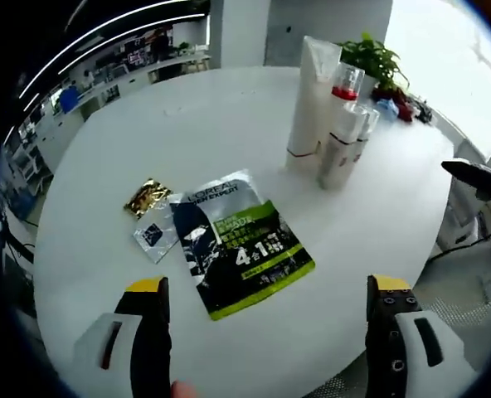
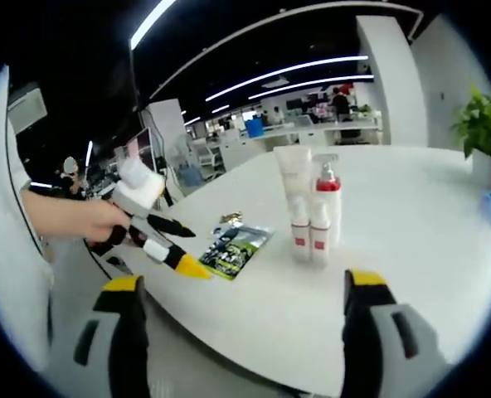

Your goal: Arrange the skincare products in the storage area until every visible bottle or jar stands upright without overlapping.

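Bottles up, packets flat on the white bench [image 1: 88,249].

The tall tube [image 1: 310,95], pump bottle [image 1: 345,87] and two small bottles [image 1: 338,145] stand upright, touching, in the upper right of the left gripper view. The green packet [image 1: 241,240] lies flat, its long side running toward the lower right. Both the left gripper [image 1: 266,319] and right gripper [image 2: 241,319] have wide, empty fingers. A bump might topple the close bottles.

Counts on the round white table [image 1: 229,124]: four upright skincare containers clustered upper right in the left gripper view — one tall white tube [image 1: 312,95], one pump bottle with red collar [image 1: 346,83], two small white bottles [image 1: 338,145] side by side. Three flat sachets left of centre: one large green-black sachet [image 1: 241,240], one small gold sachet [image 1: 148,196], one small clear-blue sachet [image 1: 155,235]. One potted plant [image 1: 371,56] at top right.
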